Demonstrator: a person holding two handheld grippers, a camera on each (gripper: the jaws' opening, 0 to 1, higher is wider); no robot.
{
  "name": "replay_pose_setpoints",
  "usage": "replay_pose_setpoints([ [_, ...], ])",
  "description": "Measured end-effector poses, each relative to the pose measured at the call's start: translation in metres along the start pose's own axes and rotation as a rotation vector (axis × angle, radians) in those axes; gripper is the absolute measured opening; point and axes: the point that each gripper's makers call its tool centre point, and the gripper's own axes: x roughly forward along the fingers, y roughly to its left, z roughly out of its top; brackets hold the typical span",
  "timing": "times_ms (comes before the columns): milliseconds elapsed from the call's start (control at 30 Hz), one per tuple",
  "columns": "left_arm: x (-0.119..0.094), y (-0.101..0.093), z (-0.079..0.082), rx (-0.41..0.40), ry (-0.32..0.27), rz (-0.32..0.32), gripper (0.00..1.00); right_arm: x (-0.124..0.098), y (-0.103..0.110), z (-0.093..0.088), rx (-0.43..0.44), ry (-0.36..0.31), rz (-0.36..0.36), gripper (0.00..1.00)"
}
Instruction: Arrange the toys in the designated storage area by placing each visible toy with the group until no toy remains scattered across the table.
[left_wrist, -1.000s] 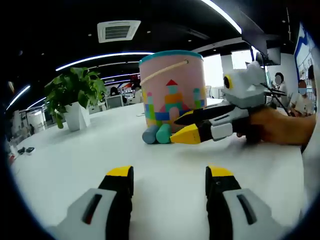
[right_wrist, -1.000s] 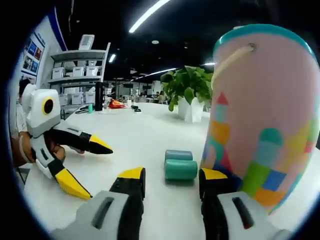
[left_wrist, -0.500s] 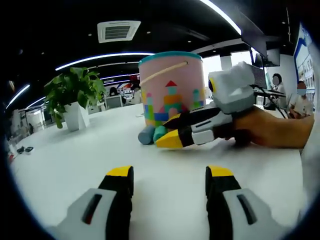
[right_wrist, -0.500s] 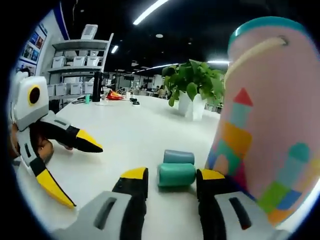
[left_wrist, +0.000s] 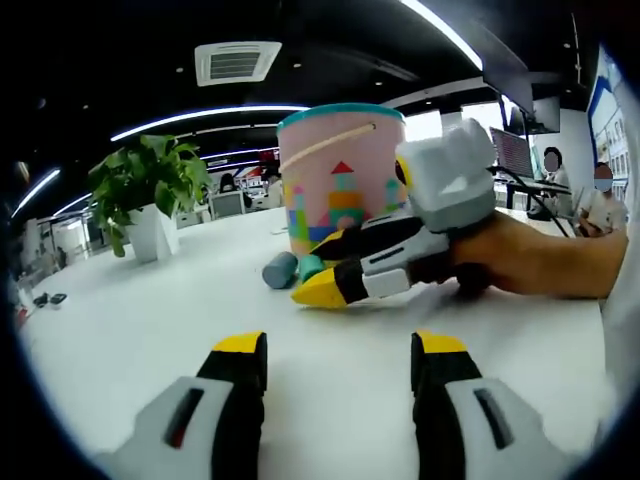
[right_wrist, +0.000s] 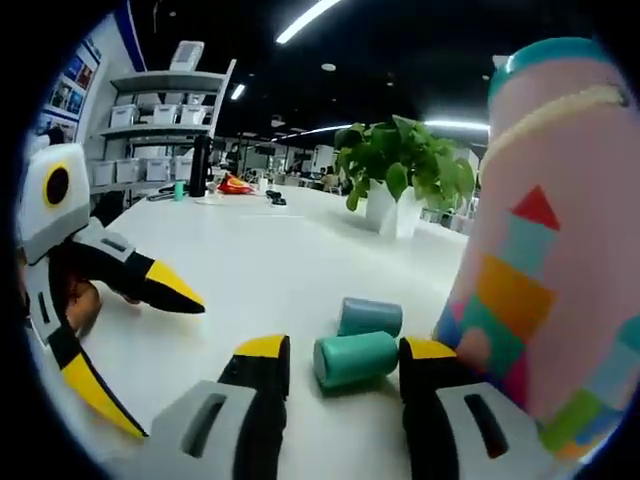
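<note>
A pink toy bucket (left_wrist: 342, 168) with a teal rim stands on the white table (left_wrist: 150, 320). At its foot lie a green cylinder (left_wrist: 313, 262) and a blue-grey cylinder (left_wrist: 278, 270). My right gripper (left_wrist: 308, 272), held by a hand, reaches in from the right with its yellow-tipped jaws apart around the green one. In the right gripper view the green cylinder (right_wrist: 355, 358) lies between my right gripper's (right_wrist: 345, 352) open jaws, close to the right-hand one. The blue-grey cylinder (right_wrist: 368, 317) is just beyond, and the bucket (right_wrist: 550, 250) is at right. My left gripper (left_wrist: 338, 350) is open over bare table, and from the other side the left gripper (right_wrist: 165, 365) shows its jaws spread.
A potted plant (left_wrist: 148, 195) in a white pot stands on the table's far left; the right gripper view has the plant (right_wrist: 400, 180) behind the cylinders. Shelves (right_wrist: 165, 130) and small items sit at the far table end. People sit at the far right (left_wrist: 600, 195).
My right gripper has moved forward, so the green cylinder now lies between its jaws. Both cylinders have shifted a little away from the bucket. The left gripper stays still.
</note>
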Motion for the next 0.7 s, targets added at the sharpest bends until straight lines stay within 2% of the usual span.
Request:
replay_pose_setpoints([
  [267,0.000,0.000,0.000,0.003,0.001,0.000,0.59,0.009,0.002,-0.001,0.040,0.014,0.012,0.47],
  [367,0.000,0.000,0.000,0.005,0.001,-0.001,0.59,0.013,0.001,0.002,0.024,0.009,0.016,0.47],
  [533,0.000,0.000,0.000,0.004,0.000,-0.001,0.59,0.022,0.000,0.001,0.059,0.028,0.035,0.45],
  [633,0.000,0.000,0.000,0.003,0.000,-0.001,0.59,0.024,0.003,0.001,0.026,0.028,0.040,0.43],
  [700,0.000,0.000,0.000,0.003,0.000,-0.002,0.59,0.023,0.004,0.002,0.020,0.027,0.045,0.38],
])
